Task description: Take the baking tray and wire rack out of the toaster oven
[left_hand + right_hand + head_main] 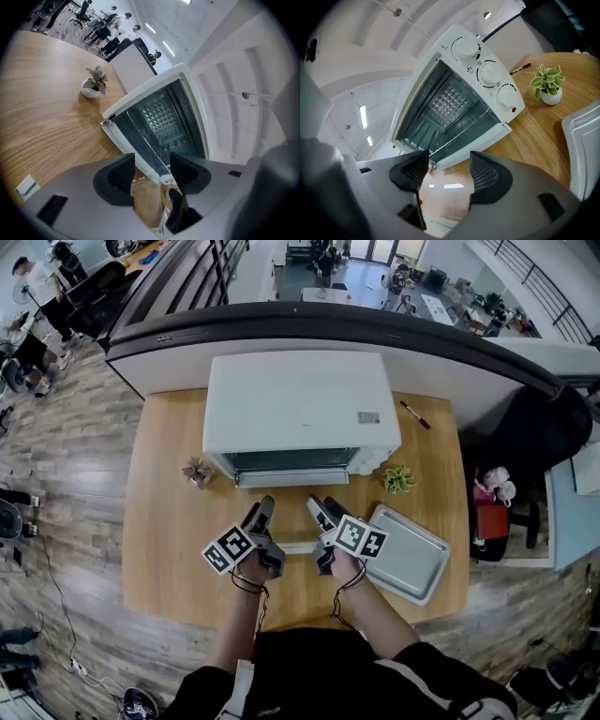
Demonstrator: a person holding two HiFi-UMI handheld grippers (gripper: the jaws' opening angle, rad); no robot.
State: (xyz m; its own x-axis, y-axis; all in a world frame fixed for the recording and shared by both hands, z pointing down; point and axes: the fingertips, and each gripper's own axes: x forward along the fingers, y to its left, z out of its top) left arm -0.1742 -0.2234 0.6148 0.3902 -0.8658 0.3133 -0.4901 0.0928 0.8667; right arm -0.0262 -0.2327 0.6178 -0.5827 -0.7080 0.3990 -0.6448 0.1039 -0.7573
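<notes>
Two grippers, both empty, before the open toaster oven [300,413].
Left gripper [262,510]: jaws well apart, nothing between the pads. Wire rack [464,123]: seated inside the oven cavity. Right gripper [322,509]: jaws likewise wide, gripping nothing. Baking tray [410,554]: out of the oven, flat on the wooden table [159,521], just right of the right gripper.

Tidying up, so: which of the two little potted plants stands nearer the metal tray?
The green-leaved plant, right of the toaster oven and close to the tray; the pinkish-brown plant stands off the oven's left corner.
</notes>
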